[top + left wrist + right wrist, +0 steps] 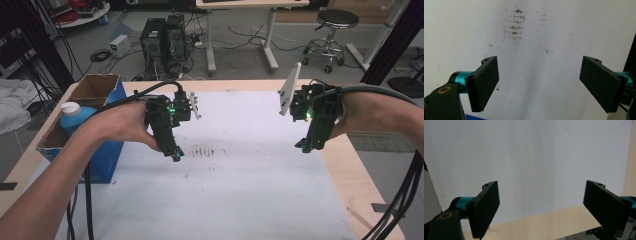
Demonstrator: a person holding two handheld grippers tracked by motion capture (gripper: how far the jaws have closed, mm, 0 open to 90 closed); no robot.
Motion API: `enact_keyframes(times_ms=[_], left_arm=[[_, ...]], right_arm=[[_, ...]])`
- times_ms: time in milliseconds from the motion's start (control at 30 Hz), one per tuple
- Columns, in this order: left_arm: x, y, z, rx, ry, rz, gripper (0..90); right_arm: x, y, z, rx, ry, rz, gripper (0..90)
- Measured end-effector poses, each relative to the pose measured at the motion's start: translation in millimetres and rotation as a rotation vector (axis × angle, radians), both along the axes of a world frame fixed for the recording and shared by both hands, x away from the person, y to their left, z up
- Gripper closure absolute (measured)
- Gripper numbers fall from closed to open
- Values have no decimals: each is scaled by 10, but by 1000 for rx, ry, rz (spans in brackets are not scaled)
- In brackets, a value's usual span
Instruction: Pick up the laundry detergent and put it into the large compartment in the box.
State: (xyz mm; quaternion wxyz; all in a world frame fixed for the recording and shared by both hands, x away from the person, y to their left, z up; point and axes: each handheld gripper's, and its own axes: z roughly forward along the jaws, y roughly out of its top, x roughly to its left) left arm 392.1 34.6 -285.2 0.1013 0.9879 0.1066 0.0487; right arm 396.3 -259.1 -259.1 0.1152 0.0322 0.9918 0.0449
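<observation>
Grippers first: you are holding the left gripper (540, 82) with jaws spread wide, gripping nothing, above the brown smudges (204, 150) on the white sheet (250, 190). Your right gripper (541, 207) is likewise gaping empty over the sheet's edge and the wooden table (554, 225). A blue box (95, 115) is sitting at far left.

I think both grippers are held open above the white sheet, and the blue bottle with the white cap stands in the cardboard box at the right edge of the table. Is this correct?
Not quite. The open brown cardboard box, with the blue bottle with the white cap in it, stands at the left edge of the table, as the high view shows. The rest holds: the left gripper and the right gripper are open above the white sheet.
</observation>
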Motion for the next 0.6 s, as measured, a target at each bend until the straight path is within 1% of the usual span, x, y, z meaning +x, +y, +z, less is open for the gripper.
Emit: enact_keyframes(times_ms=[67, 233, 600], left_arm=[[-5, -8, -24, 13, 5, -7, 160], [-18, -35, -67, 12, 16, -8, 160], [-7, -51, -75, 12, 20, -15, 160]], right_arm=[[3, 13, -3, 2, 1, 2, 129], [1, 28, -9, 0, -1, 13, 129], [-11, -21, 7, -3, -4, -6, 129]])
